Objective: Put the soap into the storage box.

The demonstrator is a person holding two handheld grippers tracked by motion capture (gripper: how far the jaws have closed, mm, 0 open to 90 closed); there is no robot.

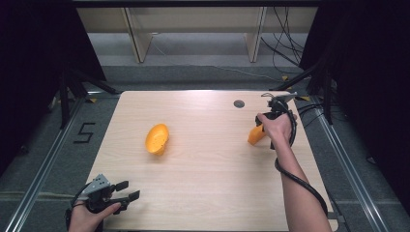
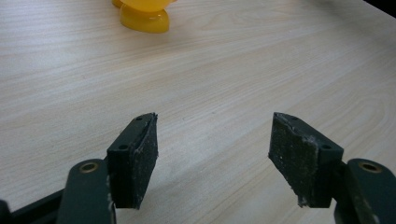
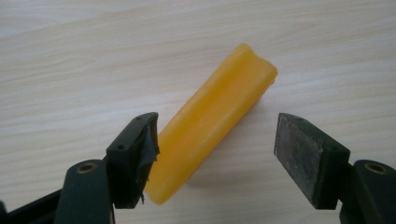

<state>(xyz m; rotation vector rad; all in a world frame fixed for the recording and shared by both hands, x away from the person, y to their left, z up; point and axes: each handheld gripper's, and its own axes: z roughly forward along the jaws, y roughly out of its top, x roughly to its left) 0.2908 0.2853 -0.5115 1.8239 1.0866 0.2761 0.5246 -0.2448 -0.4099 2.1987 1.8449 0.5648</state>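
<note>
Item one, nearest me: my left gripper (image 1: 128, 190), held in my left hand (image 1: 92, 215) at the near left corner of the pale wood-grain table (image 1: 203, 193). Its jaws stand apart with nothing between them; in the left gripper view its pads (image 2: 140, 161) frame bare tabletop.

Item two, mid-table, left of centre: an orange-yellow plastic bowl-shaped piece (image 1: 157, 138), tipped on its edge so that its hollow faces toward the table's left side. It lies well apart from both grippers. In the left gripper view its rounded yellow underside (image 2: 144, 17) sits far ahead, at the top of the frame.

Item three, far right: an orange-yellow plastic bar with a lengthwise groove (image 3: 212, 116), lying flat on the table. In the right gripper view its long axis runs diagonally, from lower left up to upper right. The near end lies right against the left pad (image 3: 144, 154); the far, notched end points away. In the high view the bar (image 1: 256, 135) sits just left of my right hand (image 1: 276, 126).

Item four: my right gripper (image 3: 215, 161), jaws spread wide; the right pad stands clear of the bar, so nothing is clamped.
</note>
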